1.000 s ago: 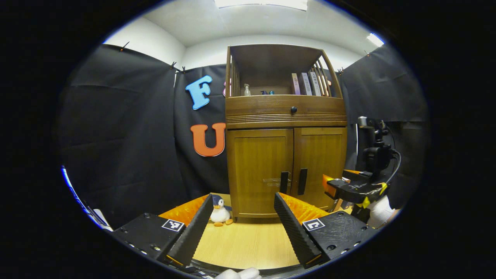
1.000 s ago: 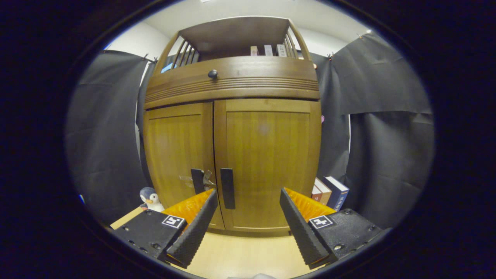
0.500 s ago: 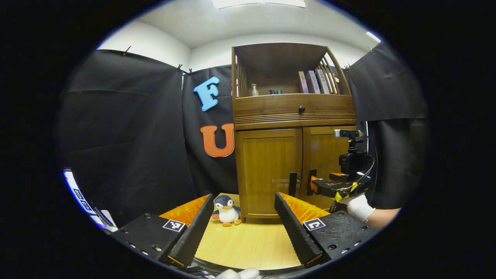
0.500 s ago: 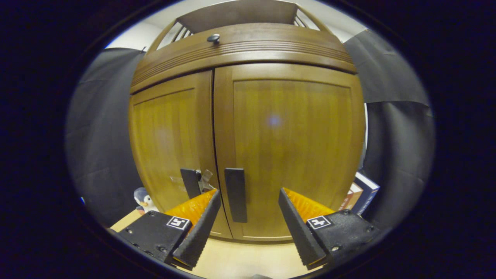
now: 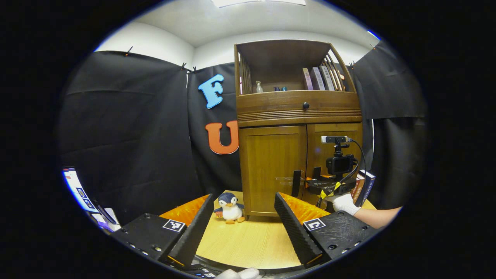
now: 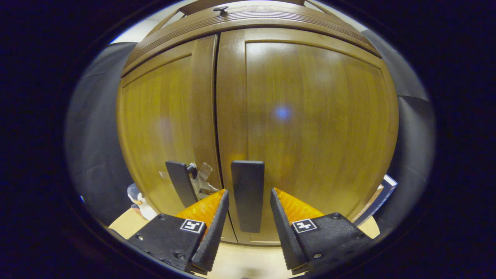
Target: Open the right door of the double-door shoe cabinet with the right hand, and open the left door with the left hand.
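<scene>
Right gripper view shows the right gripper (image 6: 248, 217) has moved close, its fingers now apart on both sides of the right door handle (image 6: 248, 195), not squeezing yet, while the left gripper (image 5: 244, 224) waits open, far from the shut left door (image 5: 273, 166).
</scene>
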Demonstrator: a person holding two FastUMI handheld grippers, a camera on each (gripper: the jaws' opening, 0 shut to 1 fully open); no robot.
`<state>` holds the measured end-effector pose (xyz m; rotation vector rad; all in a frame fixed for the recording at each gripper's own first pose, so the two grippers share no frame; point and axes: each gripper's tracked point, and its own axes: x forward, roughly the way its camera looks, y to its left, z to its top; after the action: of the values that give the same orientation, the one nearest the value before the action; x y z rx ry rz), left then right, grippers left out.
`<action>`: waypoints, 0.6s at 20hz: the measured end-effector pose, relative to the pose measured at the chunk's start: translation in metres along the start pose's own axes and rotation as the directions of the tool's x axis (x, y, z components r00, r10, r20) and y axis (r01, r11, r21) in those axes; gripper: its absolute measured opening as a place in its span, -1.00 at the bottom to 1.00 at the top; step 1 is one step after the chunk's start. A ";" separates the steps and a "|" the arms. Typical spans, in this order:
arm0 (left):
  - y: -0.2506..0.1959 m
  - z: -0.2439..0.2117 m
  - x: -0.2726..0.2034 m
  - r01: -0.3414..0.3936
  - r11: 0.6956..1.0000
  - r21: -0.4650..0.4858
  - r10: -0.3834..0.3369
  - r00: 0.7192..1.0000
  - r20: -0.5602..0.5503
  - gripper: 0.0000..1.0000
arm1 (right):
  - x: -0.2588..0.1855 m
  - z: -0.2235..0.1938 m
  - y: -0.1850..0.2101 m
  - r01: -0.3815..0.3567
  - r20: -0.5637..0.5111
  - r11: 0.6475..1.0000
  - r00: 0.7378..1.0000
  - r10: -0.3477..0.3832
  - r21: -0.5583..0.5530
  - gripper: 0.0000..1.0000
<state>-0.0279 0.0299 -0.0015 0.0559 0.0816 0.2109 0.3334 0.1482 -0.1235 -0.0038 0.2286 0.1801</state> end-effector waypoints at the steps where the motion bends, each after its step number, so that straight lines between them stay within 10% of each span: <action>1: 0.001 -0.001 0.000 -0.002 1.000 -0.004 0.002 1.000 -0.003 0.89 | 0.003 -0.002 -0.001 -0.002 -0.005 1.000 1.000 0.002 0.004 0.28; 6: 0.006 -0.001 -0.004 -0.008 1.000 -0.018 0.008 1.000 0.000 0.90 | 0.006 -0.006 0.001 -0.015 -0.024 0.999 1.000 0.016 0.030 -0.23; 12: 0.011 0.000 -0.010 0.001 1.000 -0.018 -0.001 1.000 0.011 0.89 | -0.007 -0.011 0.001 -0.037 -0.023 0.999 0.999 0.037 -0.002 -0.34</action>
<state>-0.0396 0.0382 0.0001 0.0390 0.0692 0.2107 0.3237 0.1473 -0.1327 -0.0044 0.2514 0.2175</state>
